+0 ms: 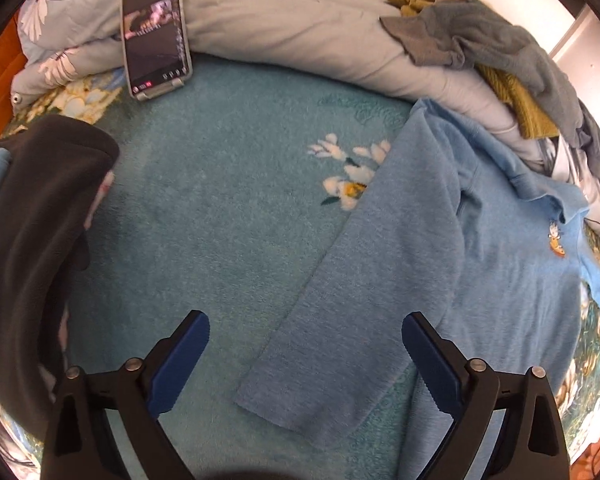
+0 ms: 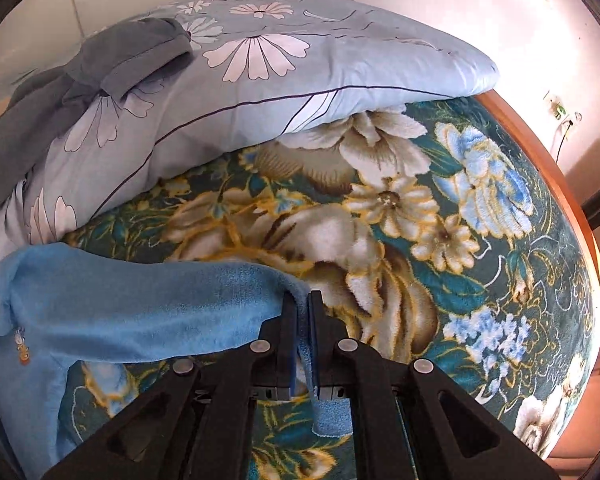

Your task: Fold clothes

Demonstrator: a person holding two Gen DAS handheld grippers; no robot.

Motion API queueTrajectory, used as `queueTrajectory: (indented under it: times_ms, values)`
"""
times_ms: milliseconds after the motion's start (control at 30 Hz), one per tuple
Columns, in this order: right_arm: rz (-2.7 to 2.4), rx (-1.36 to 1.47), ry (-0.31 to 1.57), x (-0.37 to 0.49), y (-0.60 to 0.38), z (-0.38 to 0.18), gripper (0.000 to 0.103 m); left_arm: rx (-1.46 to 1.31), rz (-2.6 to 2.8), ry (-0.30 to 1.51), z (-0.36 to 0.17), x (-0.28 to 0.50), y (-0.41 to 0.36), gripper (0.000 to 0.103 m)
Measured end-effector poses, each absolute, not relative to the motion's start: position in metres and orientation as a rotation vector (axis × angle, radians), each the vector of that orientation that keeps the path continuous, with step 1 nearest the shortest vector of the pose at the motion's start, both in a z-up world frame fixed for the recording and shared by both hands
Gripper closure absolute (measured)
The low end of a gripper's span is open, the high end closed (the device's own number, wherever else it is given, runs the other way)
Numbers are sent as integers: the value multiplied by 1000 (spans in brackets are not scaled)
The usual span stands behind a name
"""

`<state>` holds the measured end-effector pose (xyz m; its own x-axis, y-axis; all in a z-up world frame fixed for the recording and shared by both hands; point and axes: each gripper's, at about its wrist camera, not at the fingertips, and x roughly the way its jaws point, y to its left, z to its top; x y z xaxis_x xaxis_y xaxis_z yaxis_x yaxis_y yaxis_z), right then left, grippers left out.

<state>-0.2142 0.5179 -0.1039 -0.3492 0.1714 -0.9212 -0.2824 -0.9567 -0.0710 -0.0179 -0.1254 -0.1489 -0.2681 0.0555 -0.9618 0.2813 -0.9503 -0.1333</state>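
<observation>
**Right gripper pinched a sleeve of the blue sweater while the left hung released above it**

The left gripper was poised above the bed, pointing down and forward over the teal blanket, its jaws spread wide and grasping nothing. Between and just beyond those jaws lay one sleeve of the blue sweater, stretched flat on the blanket, its cuff end nearest the jaws. The sweater's body spread out past the right-hand jaw, with a small embroidered badge near the collar.

Only the left wrist view showed a phone propped against the folded quilt far ahead of the jaws, a dark garment beside the left-hand jaw, and a heap of grey and mustard clothes on the quilt ahead and to the right.

Only the right wrist view showed the flowered part of the blanket, the wooden bed edge and a wall socket.

The right gripper was held low over the bed, its jaws clenched on the sweater's other sleeve. That sleeve was lifted off the blanket and ran away to the left of the jaws, with its cuff hanging behind them.
</observation>
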Motion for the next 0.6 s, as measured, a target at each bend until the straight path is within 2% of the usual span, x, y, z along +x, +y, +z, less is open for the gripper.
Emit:
queueTrajectory:
  times_ms: [33, 67, 100, 133, 200, 433, 567, 600]
  values:
    - [2377, -1584, 159, -209, 517, -99, 80, 1816, -2351, 426, -153, -19, -127, 9]
    - [2396, -1551, 163, -202, 514, -92, 63, 1826, -2342, 429, -156, -19, -127, 11]
    - [2426, -1512, 167, -194, 510, -83, 59, 1839, -2331, 432, -159, -19, -128, 14]
    - [2459, -1478, 180, -183, 507, -74, 59, 1852, -2321, 435, -163, -20, -129, 17]
    - [2509, -1456, 209, -164, 499, -63, 59, 1881, -2300, 426, -170, -20, -129, 35]
    - [2589, -1566, 236, -132, 445, -65, 59, 1976, -2258, 443, -186, -23, -125, 63]
    - [2600, -1635, 314, -131, 416, -75, 59, 1974, -2286, 382, -181, -27, -121, 97]
    - [2606, -1652, 328, -132, 409, -76, 59, 1946, -2297, 334, -176, -28, -123, 97]
